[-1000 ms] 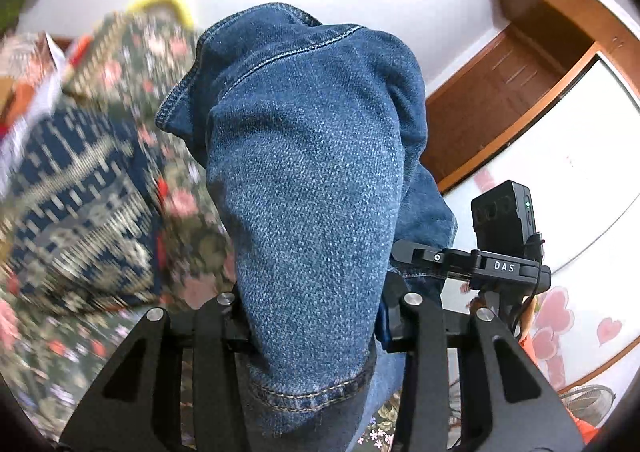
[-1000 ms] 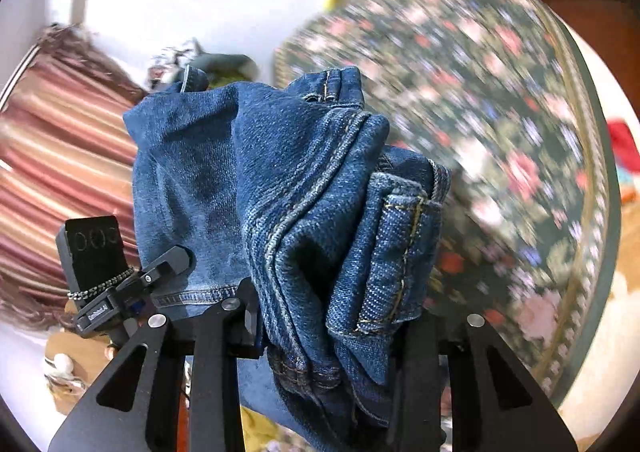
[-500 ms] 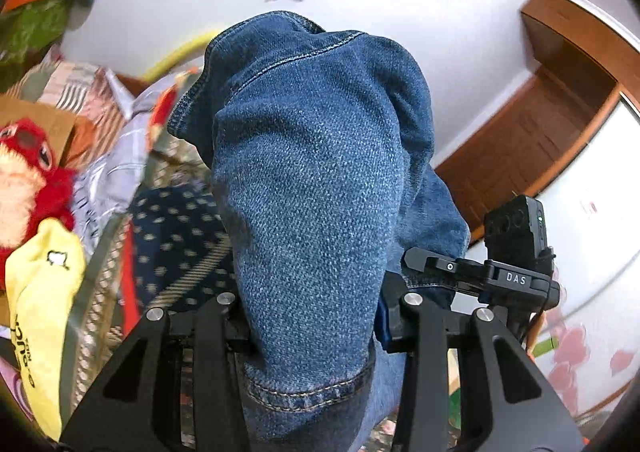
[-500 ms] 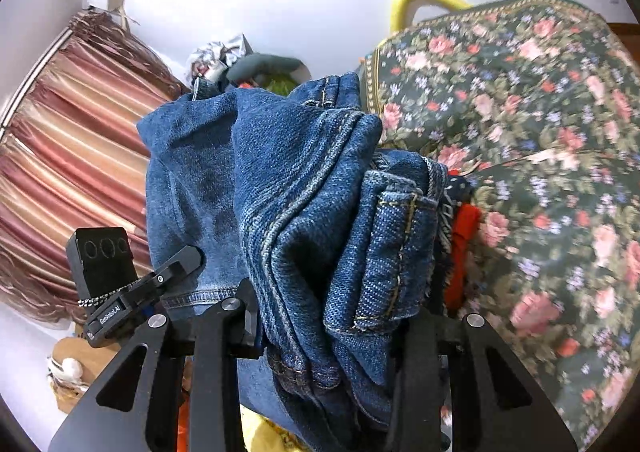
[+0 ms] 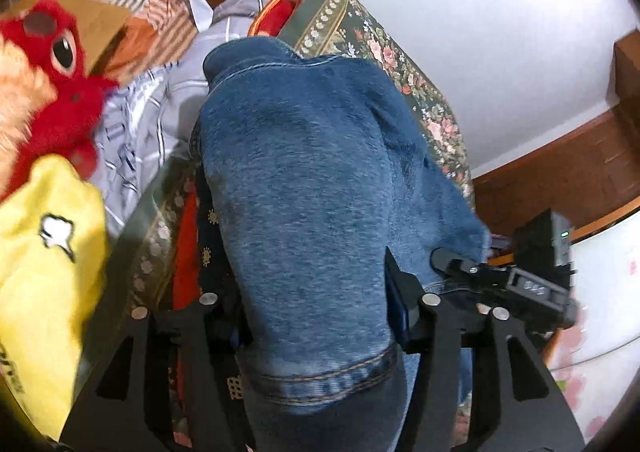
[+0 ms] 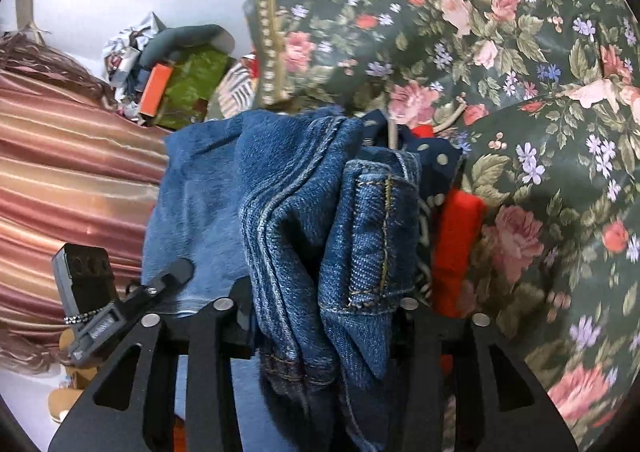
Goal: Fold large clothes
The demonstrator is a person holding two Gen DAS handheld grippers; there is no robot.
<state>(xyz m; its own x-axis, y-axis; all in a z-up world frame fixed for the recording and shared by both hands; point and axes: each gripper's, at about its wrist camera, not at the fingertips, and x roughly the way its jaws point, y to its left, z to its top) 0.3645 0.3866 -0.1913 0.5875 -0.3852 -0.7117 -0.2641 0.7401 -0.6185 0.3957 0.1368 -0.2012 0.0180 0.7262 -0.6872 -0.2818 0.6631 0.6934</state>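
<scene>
Folded jeans held between both grippers, one at each end of the bundle, over the pile of stacked clothes.

Left gripper: a denim leg with its stitched hem lies between the fingers. Jaws have just been opening; the left-side finger now looks to stand slightly off the cloth, the right-side one still close against it. Cannot tell for sure whether the pads still press. Likely the start of a release.

Right gripper: thick waistband end, several layers and a belt loop, fills the gap between its fingers. These jaws have also just been opening, less far; the denim still looks wedged between them.

Landmark: floral cloth, dark green with pink roses. The jeans sit just in front of and below its edge. Directly under the jeans, a navy patterned garment and a red one, both folded, against the floral cloth's lower side. Red plush toy and yellow cloth lie well to the left of the floral cloth in the left view; striped pink curtain far left in the right view.

Judgement: two-ended hold keeps the fold from falling open while the bundle is set on the pile; loosening both at once would drop it flat.
</scene>
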